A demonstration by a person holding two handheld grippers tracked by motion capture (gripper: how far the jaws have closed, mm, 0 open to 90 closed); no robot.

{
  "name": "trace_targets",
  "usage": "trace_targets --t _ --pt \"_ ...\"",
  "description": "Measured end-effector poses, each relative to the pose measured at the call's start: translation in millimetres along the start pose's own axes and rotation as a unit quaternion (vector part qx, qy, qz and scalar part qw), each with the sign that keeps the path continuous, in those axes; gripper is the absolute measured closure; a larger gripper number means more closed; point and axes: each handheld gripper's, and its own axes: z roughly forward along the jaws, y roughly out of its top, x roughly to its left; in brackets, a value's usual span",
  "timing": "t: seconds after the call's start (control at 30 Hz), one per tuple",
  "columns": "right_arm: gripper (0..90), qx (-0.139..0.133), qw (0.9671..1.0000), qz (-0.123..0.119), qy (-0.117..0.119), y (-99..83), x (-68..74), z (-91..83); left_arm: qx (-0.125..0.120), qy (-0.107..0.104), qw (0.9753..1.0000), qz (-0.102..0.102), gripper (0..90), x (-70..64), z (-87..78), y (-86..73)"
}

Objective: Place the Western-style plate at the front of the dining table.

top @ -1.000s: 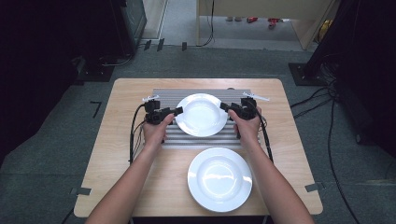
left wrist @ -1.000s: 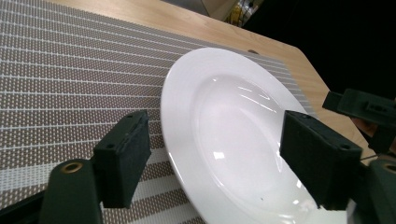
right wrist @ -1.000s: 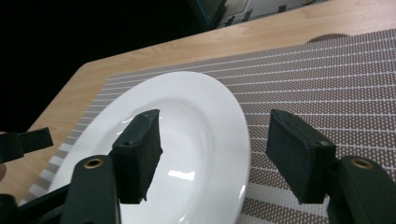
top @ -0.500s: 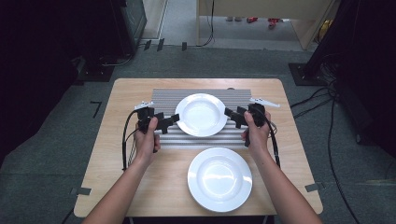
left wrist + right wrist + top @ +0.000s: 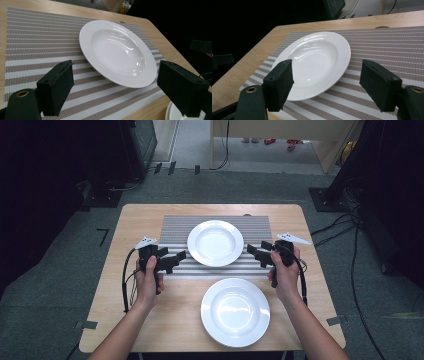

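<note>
Nearest the person, a second white plate (image 5: pixel 235 311) sits on the bare worktop (image 5: pixel 120 310). Farther out, the left claw (image 5: pixel 176 258) and right claw (image 5: pixel 252 252) are both wide open and hold nothing. Between them lies the far plate (image 5: pixel 215 242) on the striped mat (image 5: pixel 175 227). It is at 2 o'clock from the left claw and 10 o'clock from the right, about as near to each, touching neither.

Far plate (image 5: pixel 215 242) on placemat (image 5: pixel 175 227), between grippers.
</note>
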Motion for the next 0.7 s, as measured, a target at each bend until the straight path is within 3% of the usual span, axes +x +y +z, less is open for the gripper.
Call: trace_targets --t 0.37,0.7 --pt "24.6 -0.002 1.0 -0.004 0.0 -9.9 -2.4 -28.3 -0.001 -0.001 1.0 0.009 11.7 2.9 -22.9 -15.1" --pt "23.5 -0.002 1.0 -0.001 -0.007 -26.6 -10.2 -54.0 0.011 0.014 0.9997 0.018 11.2 12.5 -42.4 -38.3"
